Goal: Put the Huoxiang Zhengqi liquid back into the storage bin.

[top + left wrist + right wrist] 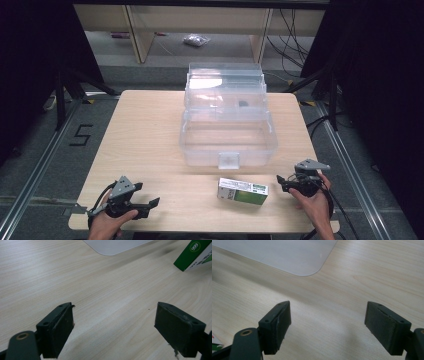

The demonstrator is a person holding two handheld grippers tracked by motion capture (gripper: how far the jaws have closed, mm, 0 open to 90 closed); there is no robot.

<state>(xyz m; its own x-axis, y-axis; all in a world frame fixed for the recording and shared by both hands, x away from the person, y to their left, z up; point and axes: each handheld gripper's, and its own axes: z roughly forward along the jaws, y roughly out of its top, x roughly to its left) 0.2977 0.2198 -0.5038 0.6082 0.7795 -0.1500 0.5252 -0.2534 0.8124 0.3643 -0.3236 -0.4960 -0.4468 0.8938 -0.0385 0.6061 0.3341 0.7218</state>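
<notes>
Green and white box (243,191) lying flat on the table (145,135), just in front of the clear bin (227,131). Left gripper (152,202) and right gripper (281,182) wide apart, holding nothing, one on each side of the box.

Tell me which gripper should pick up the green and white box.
Probably the right gripper: it sits open just beside the green and white box, whose short end faces it. The left gripper, also open, lies farther off across bare table.
</notes>
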